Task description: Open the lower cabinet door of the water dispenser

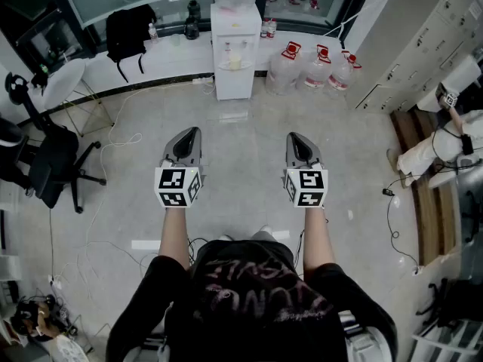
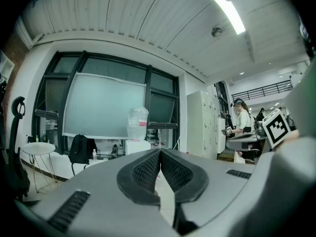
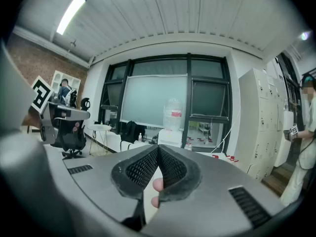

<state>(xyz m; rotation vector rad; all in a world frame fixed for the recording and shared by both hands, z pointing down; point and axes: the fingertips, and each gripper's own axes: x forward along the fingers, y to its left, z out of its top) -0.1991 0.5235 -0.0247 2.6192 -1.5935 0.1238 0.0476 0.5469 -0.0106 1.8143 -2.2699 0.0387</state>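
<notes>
Hovering side by side at mid-frame over the floor (image 1: 241, 149), left tongs (image 1: 193, 132) and right tongs (image 1: 293, 136) were both pressed together, pinching nothing. The water dispenser (image 1: 235, 47) stood top centre, well apart, with its lower cabinet door (image 1: 235, 81) shut.

Ahead of you the pale floor (image 1: 245, 145) carries the white water dispenser (image 1: 235, 51), which stands against a low ledge (image 1: 170, 59) with a row of large water jugs (image 1: 313, 70) just to its right. A black office chair (image 1: 56, 164) stands on your left, and a white cable (image 1: 113, 143) trails over the floor near it.
</notes>
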